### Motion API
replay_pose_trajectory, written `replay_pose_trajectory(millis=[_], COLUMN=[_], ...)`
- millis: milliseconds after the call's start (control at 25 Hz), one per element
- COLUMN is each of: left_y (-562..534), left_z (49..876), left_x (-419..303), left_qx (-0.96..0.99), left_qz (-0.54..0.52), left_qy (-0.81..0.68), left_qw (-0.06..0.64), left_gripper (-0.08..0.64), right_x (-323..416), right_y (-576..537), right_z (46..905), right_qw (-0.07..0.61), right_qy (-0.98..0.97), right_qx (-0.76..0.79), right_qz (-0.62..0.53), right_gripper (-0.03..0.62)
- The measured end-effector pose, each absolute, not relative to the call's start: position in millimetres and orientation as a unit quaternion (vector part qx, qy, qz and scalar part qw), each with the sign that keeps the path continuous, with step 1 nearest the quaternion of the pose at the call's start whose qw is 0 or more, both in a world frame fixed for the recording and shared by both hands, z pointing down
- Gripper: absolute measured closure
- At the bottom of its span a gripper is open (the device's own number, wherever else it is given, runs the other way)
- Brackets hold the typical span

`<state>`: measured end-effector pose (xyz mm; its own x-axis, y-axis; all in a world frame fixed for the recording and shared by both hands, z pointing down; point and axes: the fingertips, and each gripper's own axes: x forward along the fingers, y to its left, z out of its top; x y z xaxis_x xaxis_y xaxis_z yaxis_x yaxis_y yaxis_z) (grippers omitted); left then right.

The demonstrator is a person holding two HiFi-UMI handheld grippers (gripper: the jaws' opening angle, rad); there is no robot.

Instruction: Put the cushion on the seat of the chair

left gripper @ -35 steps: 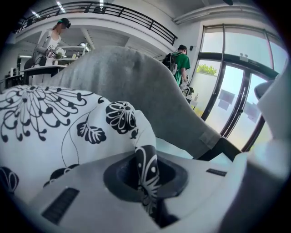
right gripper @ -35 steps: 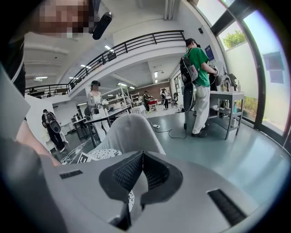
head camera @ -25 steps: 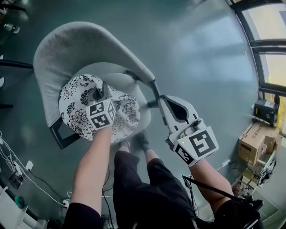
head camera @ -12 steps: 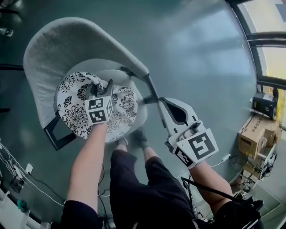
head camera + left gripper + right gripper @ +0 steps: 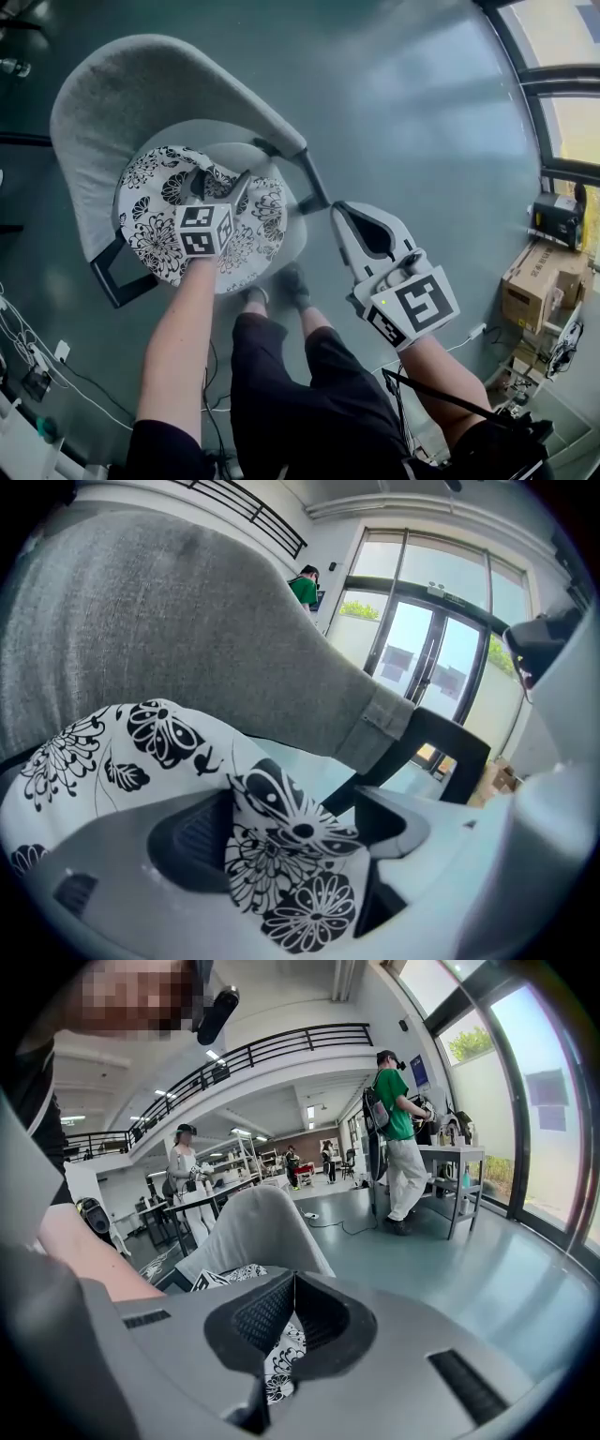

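Item: round cushion (image 5: 155,234), white with a black floral print, lying on the seat of the chair (image 5: 141,84) at the left centre of the head view and covering most of the seat, with a pale strip of seat bare along its right edge. Chair: grey fabric shell with a curved back wrapping the upper left side, on a black frame (image 5: 114,281) whose legs show at the lower left and at the right of the seat. Left gripper (image 5: 221,184): over the middle of the cushion and pointing at the chair back; its jaws have just been opening and stand spread wide. A raised fold of the printed fabric stands between them, seen close in the left gripper view, and the pads do not pinch it. Right gripper (image 5: 338,208): right of the chair and apart from it, over the floor (image 5: 422,112), jaw tips pressed together with nothing between them; in the right gripper view only a bit of the cushion and the chair back shows beyond them. Marker cube (image 5: 204,230) on the left gripper sits above the cushion's lower half. Surroundings: glossy grey-green floor; cardboard box (image 5: 530,300) at the right edge; windows (image 5: 562,37) at the upper right; cables (image 5: 28,347) at the lower left; the person's shoes (image 5: 295,289) just below the seat. A bystander in a green shirt (image 5: 398,1138) stands at a metal table (image 5: 450,1162), upper right of the right gripper view.
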<state>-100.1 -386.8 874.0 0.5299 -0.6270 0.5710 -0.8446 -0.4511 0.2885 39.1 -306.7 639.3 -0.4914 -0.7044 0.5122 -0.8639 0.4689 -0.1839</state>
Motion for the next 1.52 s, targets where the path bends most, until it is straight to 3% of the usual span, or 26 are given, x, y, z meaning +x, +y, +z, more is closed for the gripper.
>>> replay_pose_trajectory(millis=[480, 880, 1200, 1520], left_y=[-369.8, -345.9, -302.1, -262.4], left_z=[844.0, 744.6, 658.1, 558.1], left_x=[-85.3, -111.2, -139.9, -152.3], left_qx=[0.856, 0.838, 0.828, 0.818], left_qz=[0.203, 0.117, 0.070, 0.004], left_qy=[-0.405, -0.478, -0.514, -0.545], left_qw=[0.248, 0.235, 0.215, 0.185], left_gripper=[0.144, 0.161, 0.289, 0.466], right_x=[40.7, 27.1, 15.6, 9.2], right_y=[-300.2, -306.3, -301.3, -285.4], right_z=[624.0, 574.6, 517.9, 469.6], right_qw=[0.178, 0.147, 0.132, 0.106], right_qy=[-0.846, -0.869, -0.896, -0.913], right_qx=[0.457, 0.432, 0.396, 0.369], right_qz=[0.207, 0.190, 0.151, 0.136], right_gripper=[0.581, 0.581, 0.581, 0.581])
